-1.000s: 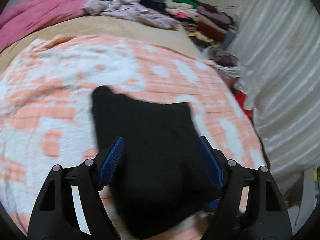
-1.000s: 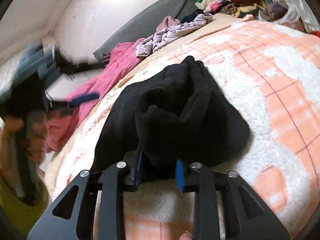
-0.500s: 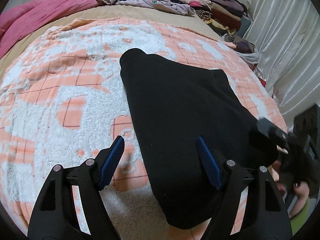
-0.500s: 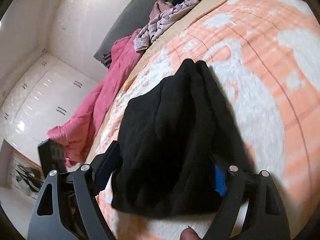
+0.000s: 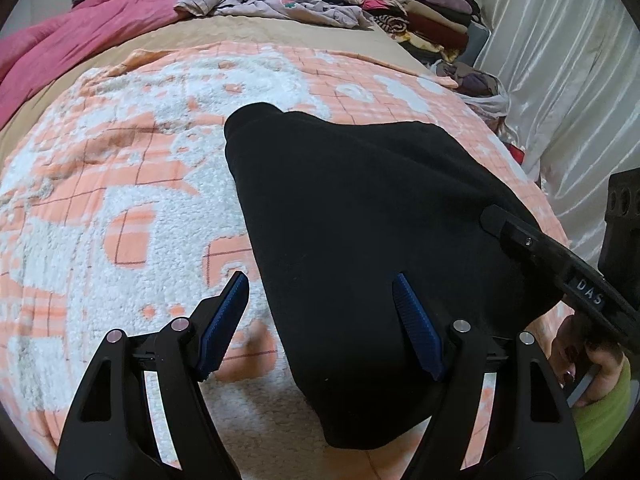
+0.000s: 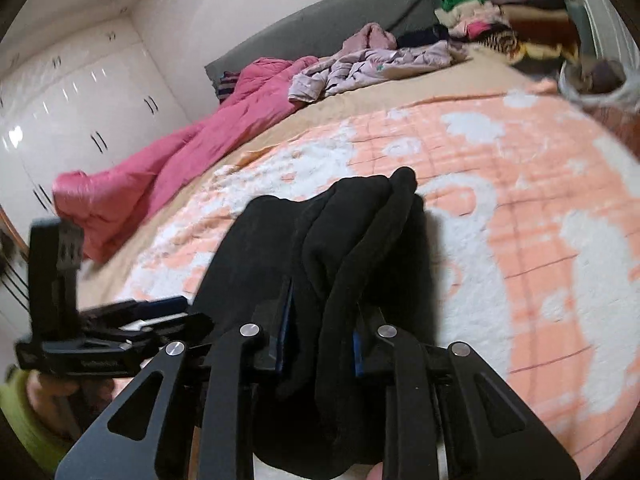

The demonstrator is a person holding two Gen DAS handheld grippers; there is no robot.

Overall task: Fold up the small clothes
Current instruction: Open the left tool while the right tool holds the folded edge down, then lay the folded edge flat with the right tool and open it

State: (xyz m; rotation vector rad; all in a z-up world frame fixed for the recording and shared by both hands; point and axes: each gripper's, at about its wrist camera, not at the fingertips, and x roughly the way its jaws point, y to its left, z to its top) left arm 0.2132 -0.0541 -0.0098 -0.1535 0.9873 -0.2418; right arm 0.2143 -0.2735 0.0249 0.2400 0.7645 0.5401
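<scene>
A black fleece garment lies in a folded heap on the peach-and-white checked blanket that covers the bed. In the left wrist view the left gripper hangs over the garment's near edge with its jaws wide; one blue pad stands over the cloth, the other over bare blanket at 7 o'clock of it, and neither presses anything. At 3 o'clock of the garment the right gripper comes in, and the white letters "DAS" can be read on its black finger. Seen from its own camera, the right gripper has just drawn its jaws in and pinches a bunched fold of the black fleece between narrow pads. At 12 o'clock, well apart, lie a pink quilt, a crumpled lilac garment and stacked folded clothes.
</scene>
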